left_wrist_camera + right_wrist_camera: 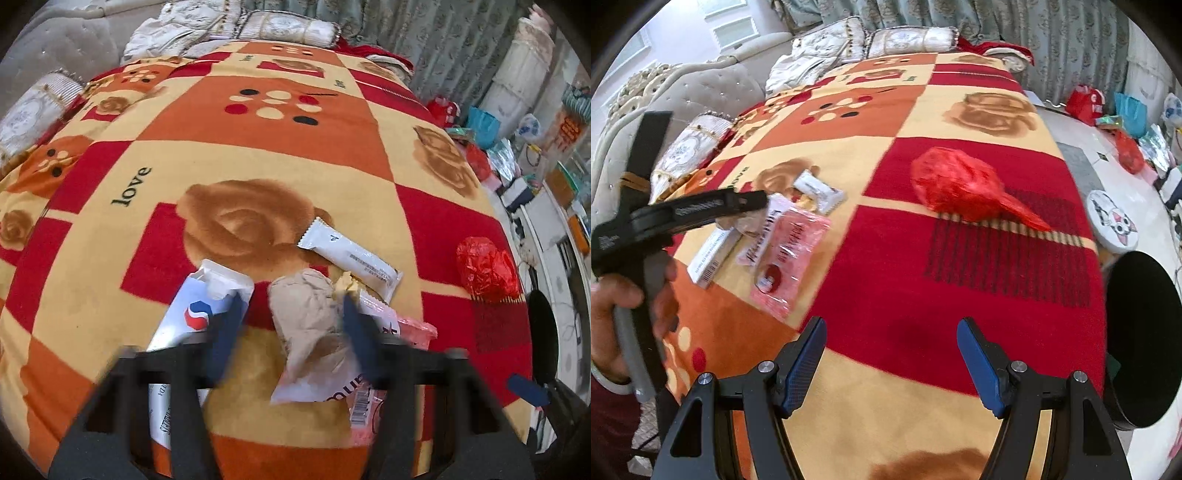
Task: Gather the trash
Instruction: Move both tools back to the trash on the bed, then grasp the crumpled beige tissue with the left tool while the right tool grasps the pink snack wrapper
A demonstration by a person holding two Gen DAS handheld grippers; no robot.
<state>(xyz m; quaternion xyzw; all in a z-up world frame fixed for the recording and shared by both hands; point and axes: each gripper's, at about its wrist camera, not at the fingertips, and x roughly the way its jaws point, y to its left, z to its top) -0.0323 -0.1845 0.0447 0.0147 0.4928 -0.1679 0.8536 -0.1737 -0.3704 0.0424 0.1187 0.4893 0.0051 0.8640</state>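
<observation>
Left tool [291,314]: jaws apart, astride the paper wad, not yet pinching.
Right tool [892,363]: jaws wide apart, holding nothing, over bare blanket [886,258].
Paper wad [306,317]: crumpled brown, between the left jaws. Probably light and soft; should crush under grip, so pinch its bulky middle.
Pink wrapper [384,332]: flat film partly under the wad. Likely slippery; take an edge.
Carton [192,314]: white, beside the left jaw, flap open. Looks stiff; grip across a narrow side.
White sachet [351,254]: beyond the wad, flat.
Red bag [960,188]: bunched plastic, well apart to the right. Likely light; grab its bulk.
Black bin [1141,339]: at the bed's right edge.
</observation>
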